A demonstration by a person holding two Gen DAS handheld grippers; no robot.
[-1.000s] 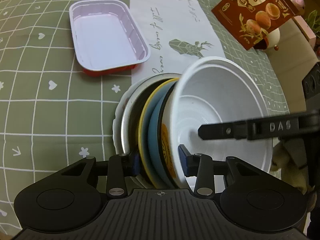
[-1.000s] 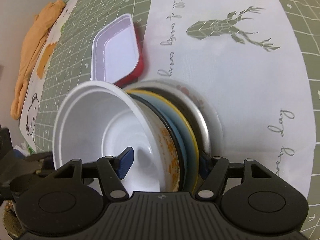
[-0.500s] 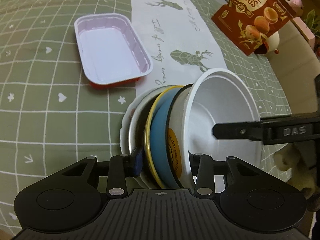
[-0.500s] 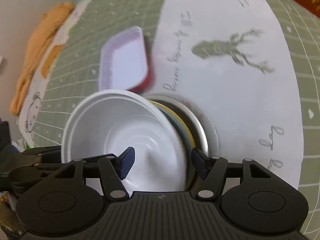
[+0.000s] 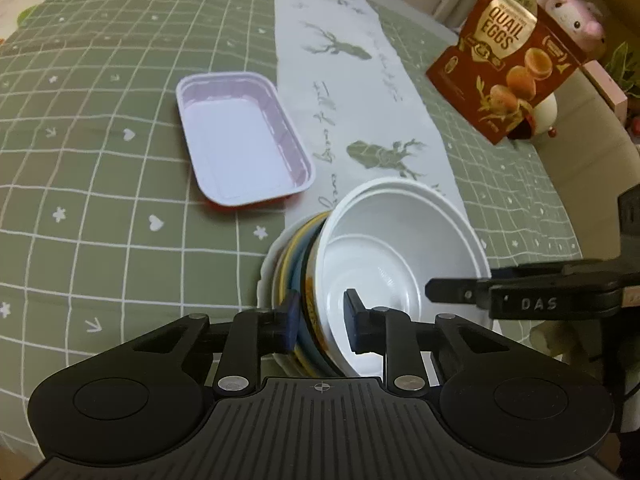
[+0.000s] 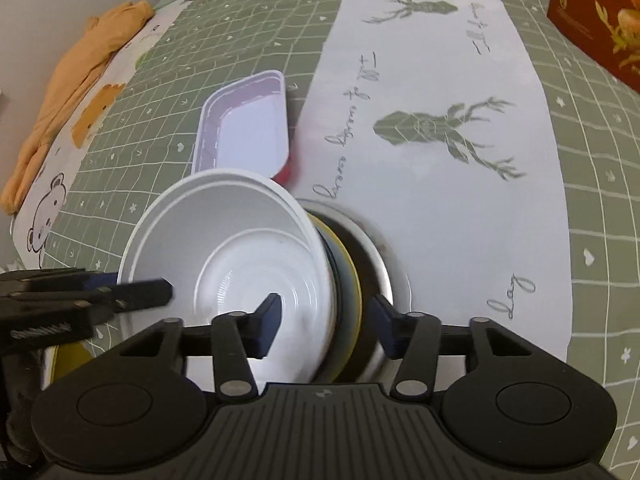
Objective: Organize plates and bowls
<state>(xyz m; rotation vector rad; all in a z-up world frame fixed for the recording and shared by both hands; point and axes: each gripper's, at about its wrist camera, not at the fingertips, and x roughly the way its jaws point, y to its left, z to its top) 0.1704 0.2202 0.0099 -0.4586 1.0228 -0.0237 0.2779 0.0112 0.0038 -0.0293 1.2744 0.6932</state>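
- The left gripper (image 5: 320, 316) is seen clamped across the edge of a stack of dishes (image 5: 296, 280), one blue-padded finger behind the plates and one inside the white bowl (image 5: 400, 264).
- The right gripper (image 6: 326, 320) is set across the opposite edge of the same stack, one finger within the bowl and one behind the outer plate; its fingers appear narrowed onto the stack, though firm contact at the outer pad cannot be confirmed.
- The stack is carried tipped on edge, above the surface, the bowl's mouth turned sideways.
- Even pressure from both sides is judged necessary, and the stack is best levelled before it is lowered, since smooth rims could slide apart.
- The bowl is thin white plastic, ribbed in rings at its base, with an orange printed wall; nested behind it are blue, yellow-rimmed and metallic round plates.
- At 11 o'clock of the stack, in the left wrist view, a rectangular foil-like tray (image 5: 240, 152) with a pale fluted interior and red underside is seen on the green checked cloth (image 5: 100, 160).
- A white deer-print runner (image 5: 360, 92) lies at 12 o'clock, a quail-egg box (image 5: 508, 64) at 1 o'clock.
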